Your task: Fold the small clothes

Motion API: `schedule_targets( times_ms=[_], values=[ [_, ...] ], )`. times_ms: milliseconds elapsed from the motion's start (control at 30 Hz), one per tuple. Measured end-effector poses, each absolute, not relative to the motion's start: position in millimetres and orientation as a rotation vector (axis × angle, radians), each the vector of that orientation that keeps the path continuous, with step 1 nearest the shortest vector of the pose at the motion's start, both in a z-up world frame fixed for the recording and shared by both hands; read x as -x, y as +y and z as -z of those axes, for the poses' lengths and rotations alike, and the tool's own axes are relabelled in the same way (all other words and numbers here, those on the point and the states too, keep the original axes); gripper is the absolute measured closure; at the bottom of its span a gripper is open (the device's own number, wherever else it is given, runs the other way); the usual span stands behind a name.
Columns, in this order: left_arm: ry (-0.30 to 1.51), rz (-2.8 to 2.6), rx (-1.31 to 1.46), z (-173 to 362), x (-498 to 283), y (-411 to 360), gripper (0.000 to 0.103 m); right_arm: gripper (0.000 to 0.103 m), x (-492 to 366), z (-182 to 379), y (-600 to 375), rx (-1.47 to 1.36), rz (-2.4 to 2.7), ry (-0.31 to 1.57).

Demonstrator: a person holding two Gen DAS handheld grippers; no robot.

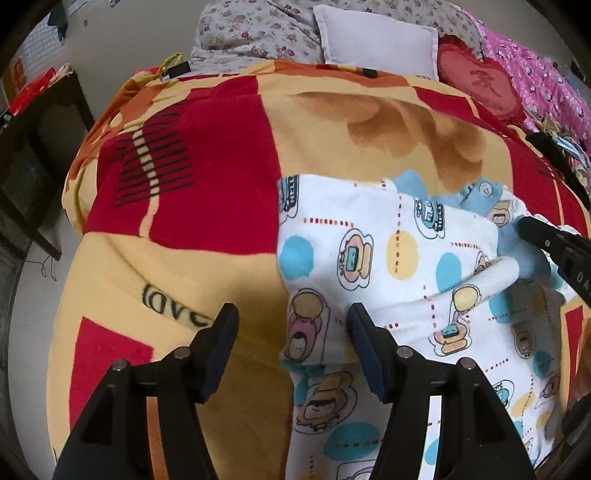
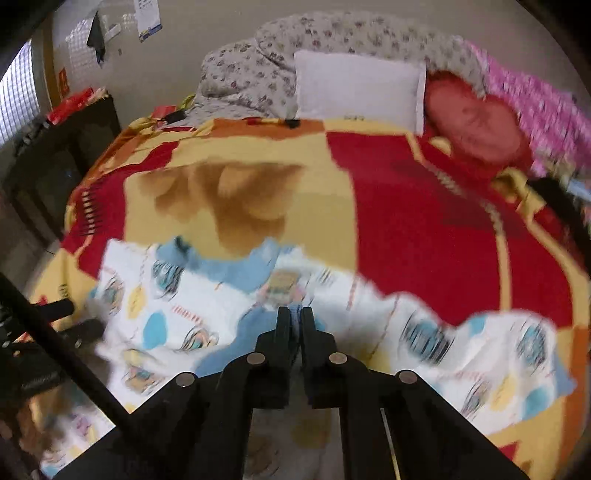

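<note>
A small white baby garment point(image 1: 406, 266) with cartoon prints, blue and yellow dots and blue trim lies on the red and yellow blanket point(image 1: 207, 177). My left gripper point(image 1: 291, 317) is open, its jaws straddling the garment's left edge just above it. My right gripper point(image 2: 295, 317) is shut on a blue-trimmed fold of the garment point(image 2: 229, 310) and holds it over the garment's middle. It also shows in the left wrist view point(image 1: 532, 230) at the right edge, pinching the blue cuff. The right wrist view is motion-blurred.
A white pillow point(image 1: 376, 40), a floral quilt point(image 1: 258, 33), a red heart cushion point(image 1: 480, 81) and pink bedding point(image 1: 539, 74) lie at the head of the bed. A dark cabinet point(image 1: 33, 155) stands left of the bed.
</note>
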State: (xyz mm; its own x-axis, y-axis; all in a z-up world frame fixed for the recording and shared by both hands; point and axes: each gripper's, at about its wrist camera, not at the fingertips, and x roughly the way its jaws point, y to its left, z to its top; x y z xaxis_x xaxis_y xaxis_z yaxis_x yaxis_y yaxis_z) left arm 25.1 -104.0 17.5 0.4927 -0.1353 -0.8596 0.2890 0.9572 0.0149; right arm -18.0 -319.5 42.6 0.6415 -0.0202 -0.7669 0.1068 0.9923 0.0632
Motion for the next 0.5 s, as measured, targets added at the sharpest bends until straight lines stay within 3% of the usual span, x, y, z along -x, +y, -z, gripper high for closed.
schedule_targets(
  times_ms=[267,367,500],
  values=[
    [1.013,0.26,-0.168,-14.6,-21.5,-102.8,0.036,0.096,39.5,-41.5,-335.4,-0.14,0.077,0.879],
    [1.017,0.253,-0.158,-13.9,-20.0,-101.9,0.035,0.068,48.1,-45.5,-328.5,-0.206,0.009,0.851],
    [1.005,0.239,-0.182,-14.3,-17.8,-104.3,0.032,0.068,50.6,-37.8,-291.5,-0.069,-0.05,0.892]
  ],
)
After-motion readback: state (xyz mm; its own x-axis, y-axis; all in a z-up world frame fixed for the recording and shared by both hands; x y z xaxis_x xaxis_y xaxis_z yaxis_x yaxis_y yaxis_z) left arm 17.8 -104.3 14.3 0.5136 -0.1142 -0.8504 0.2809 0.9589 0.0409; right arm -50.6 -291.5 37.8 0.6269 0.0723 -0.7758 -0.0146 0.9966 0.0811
